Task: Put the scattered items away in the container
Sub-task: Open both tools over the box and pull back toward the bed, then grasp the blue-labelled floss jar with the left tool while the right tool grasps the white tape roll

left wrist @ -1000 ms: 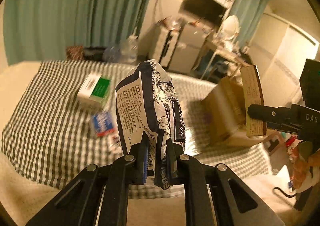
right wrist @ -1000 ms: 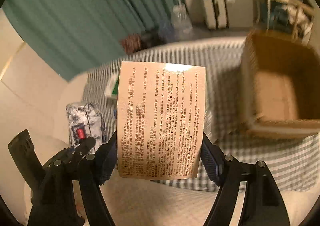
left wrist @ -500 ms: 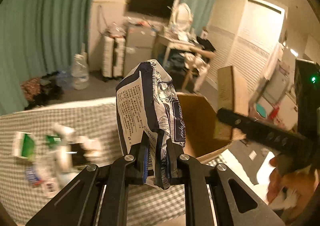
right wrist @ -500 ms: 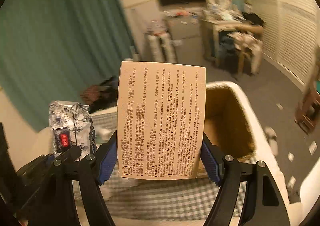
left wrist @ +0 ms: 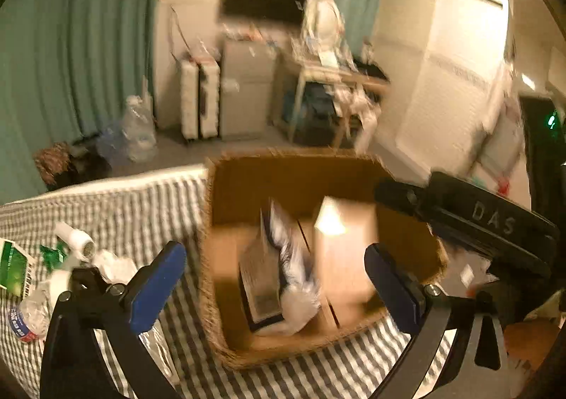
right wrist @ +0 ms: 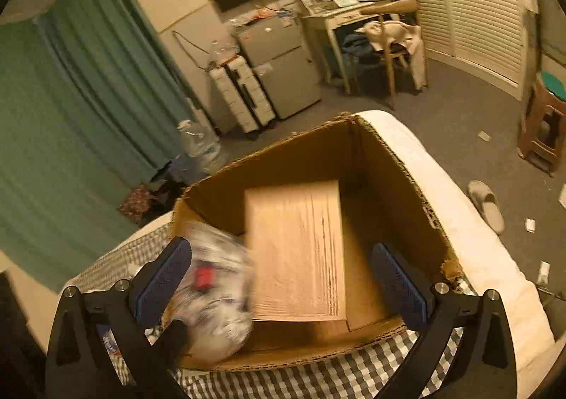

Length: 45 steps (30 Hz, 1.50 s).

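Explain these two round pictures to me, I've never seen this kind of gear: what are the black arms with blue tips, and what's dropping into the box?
Those are no robot arms. A person holds a hand-operated gripper in each hand, each with a fisheye camera looking forward along its two fingers, so each picture is one gripper's own view.

The left gripper and the right gripper both stand over a cardboard box on a checked cloth. Both sets of jaws are opening with nothing pressed between the blue pads.

A crinkly snack bag and a flat tan packet show blurred inside the box, apparently just let go. More clutter lies on the cloth to the left.
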Each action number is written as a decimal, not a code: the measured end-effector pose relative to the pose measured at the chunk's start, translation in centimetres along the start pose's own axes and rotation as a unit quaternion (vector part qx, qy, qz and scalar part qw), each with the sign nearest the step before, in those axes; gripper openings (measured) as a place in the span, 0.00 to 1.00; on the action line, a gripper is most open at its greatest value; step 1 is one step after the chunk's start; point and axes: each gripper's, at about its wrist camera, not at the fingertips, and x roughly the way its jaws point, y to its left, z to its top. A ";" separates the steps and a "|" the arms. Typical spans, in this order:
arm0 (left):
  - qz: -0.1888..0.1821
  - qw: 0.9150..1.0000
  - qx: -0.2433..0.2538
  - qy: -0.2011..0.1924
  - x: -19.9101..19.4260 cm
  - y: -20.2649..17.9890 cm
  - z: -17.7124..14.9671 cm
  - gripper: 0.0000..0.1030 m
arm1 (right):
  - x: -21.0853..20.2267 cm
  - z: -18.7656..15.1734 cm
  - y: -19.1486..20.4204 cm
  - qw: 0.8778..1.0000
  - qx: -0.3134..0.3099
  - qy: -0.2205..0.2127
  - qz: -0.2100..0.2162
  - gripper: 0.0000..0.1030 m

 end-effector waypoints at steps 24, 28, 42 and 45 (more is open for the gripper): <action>0.251 0.963 -0.022 -0.095 -29.1 17.7 -0.7 1.00 | -16.8 -11.3 20.6 0.959 -0.228 -0.067 0.152 1.00; 0.245 0.965 -0.059 -0.076 -29.0 20.9 -3.7 1.00 | -15.7 -14.8 24.3 0.952 -0.261 -0.052 0.148 1.00; 0.245 0.965 -0.095 -0.009 -19.7 26.9 -11.9 1.00 | -7.0 -17.0 24.7 0.957 -0.272 0.008 0.098 1.00; 0.234 0.966 -0.111 0.003 -17.4 28.1 -12.5 1.00 | -5.0 -17.4 25.4 0.952 -0.291 0.006 0.096 1.00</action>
